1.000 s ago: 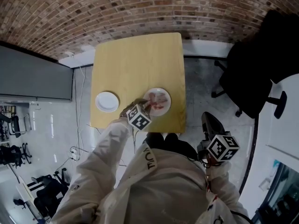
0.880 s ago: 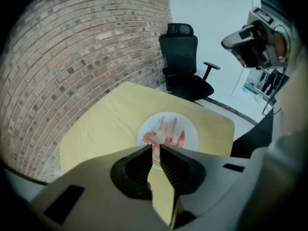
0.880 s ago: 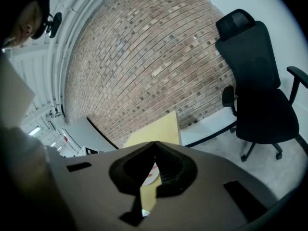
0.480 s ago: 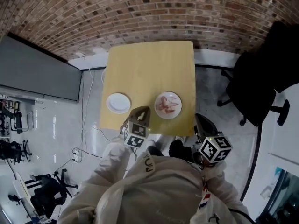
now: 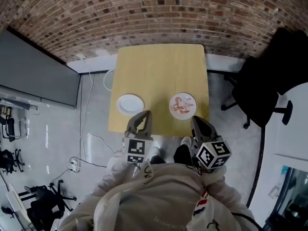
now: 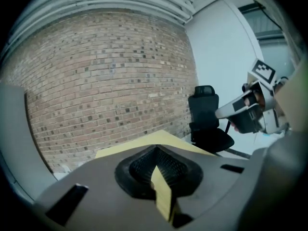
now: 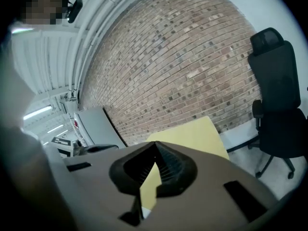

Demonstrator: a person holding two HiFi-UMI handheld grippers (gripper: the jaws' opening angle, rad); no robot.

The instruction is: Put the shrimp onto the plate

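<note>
Head view: shrimp (image 5: 182, 105) on plate (image 5: 193, 100), centre right of yellow table (image 5: 159, 66); empty white plate (image 5: 130, 104) centre left; left gripper (image 5: 143, 115) and right gripper (image 5: 195, 121) below them, over the table's lower edge. Left gripper view: fingers (image 6: 166, 165) pressed together, nothing between, lower centre. Right gripper view: fingers (image 7: 168, 165) likewise together, nothing between.

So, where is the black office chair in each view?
Head view: black office chair at the right, beside the yellow table.
Left gripper view: chair right of centre.
Right gripper view: chair at the far right.
Shared landmark: the yellow table, with the brick wall behind it.
</note>
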